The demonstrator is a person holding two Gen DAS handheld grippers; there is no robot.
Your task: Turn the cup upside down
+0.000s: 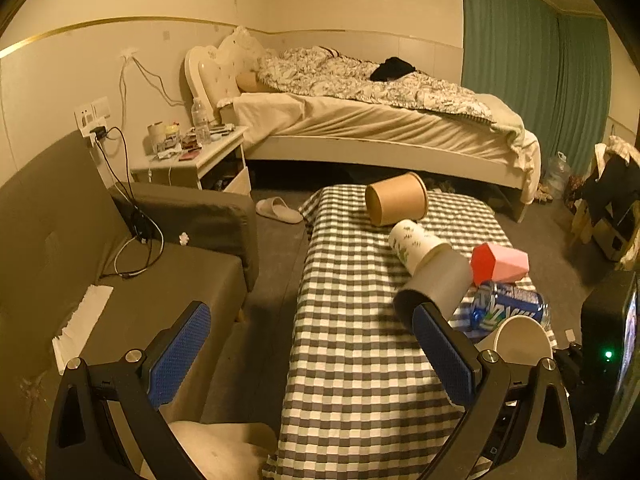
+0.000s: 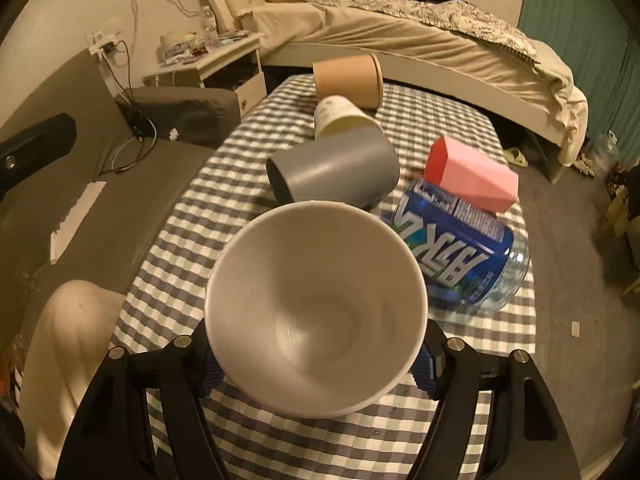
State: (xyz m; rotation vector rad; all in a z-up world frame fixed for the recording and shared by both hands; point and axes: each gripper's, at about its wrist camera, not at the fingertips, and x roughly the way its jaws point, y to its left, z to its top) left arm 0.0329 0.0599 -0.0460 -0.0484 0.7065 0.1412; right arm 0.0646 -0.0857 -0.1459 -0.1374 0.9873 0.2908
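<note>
while the white cup [image 2: 316, 308] sits clamped between the fingers of the right gripper [image 2: 318, 364], its open mouth faces the camera and its base points back toward the wrist, so it is gripped low on its body and tipped on its side above the near end of the checked worktop [image 2: 224, 184]; the flip looks about half done by my reading, with the turn to mouth-down and the setting down not yet made. the left gripper [image 1: 312, 356] hangs with its fingers spread wide and nothing between them, off to the left of the white cup, over the worktop's edge. beyond the white cup lies a grey cup [image 2: 336, 168] on its side, just past its rim, and beyond that a leaf-patterned paper cup [image 2: 340, 118] and a brown paper tub [image 2: 348, 80], both also toppled. to the right of the white cup lies a blue-labelled bottle [image 2: 460, 252], very near it, with a pink faceted box [image 2: 472, 178] behind that. the bottle and grey cup crowd the far side, so the bare cloth nearest the white cup looks the safest landing spot.
</note>
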